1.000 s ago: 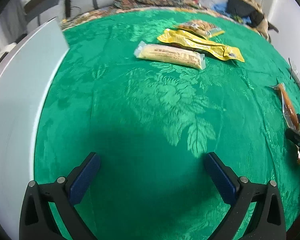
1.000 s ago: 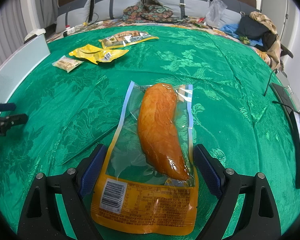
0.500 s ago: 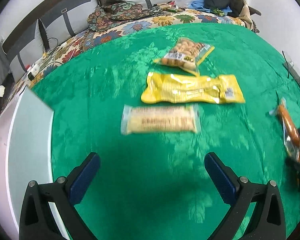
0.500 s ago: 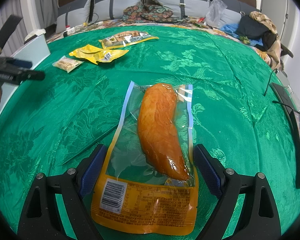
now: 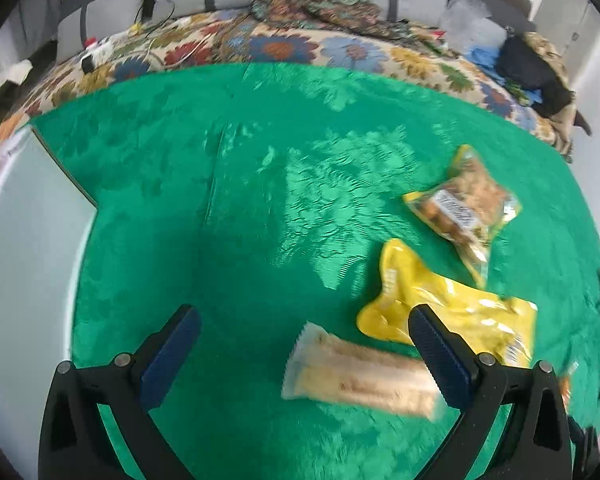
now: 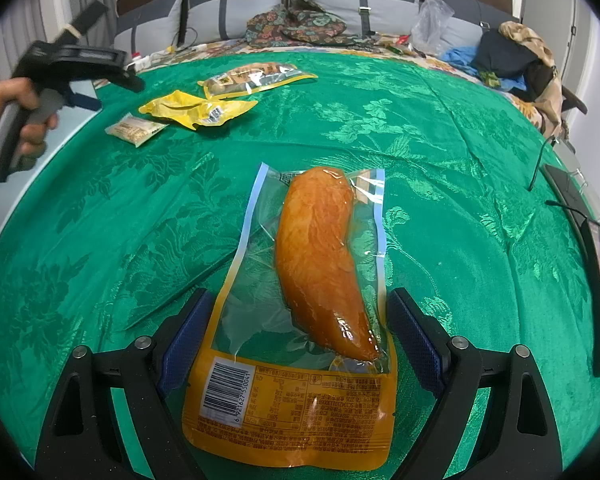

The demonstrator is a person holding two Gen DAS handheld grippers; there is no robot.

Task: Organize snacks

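Both hand-held grippers spread: our left hand-held gripper [image 5: 300, 344] has swung over the cracker pack [image 5: 360, 376], right hand-held gripper [image 6: 298, 336] still straddles the chicken pouch [image 6: 300, 320].

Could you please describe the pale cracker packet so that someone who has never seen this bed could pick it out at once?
On the green bedspread, three snack packs lie in a row toward the side with the grey board. The cracker packet is the end one nearest that board, beside the crumpled yellow pouch. It alone is pale beige and slim, unlike the clear nut bag at the far end.
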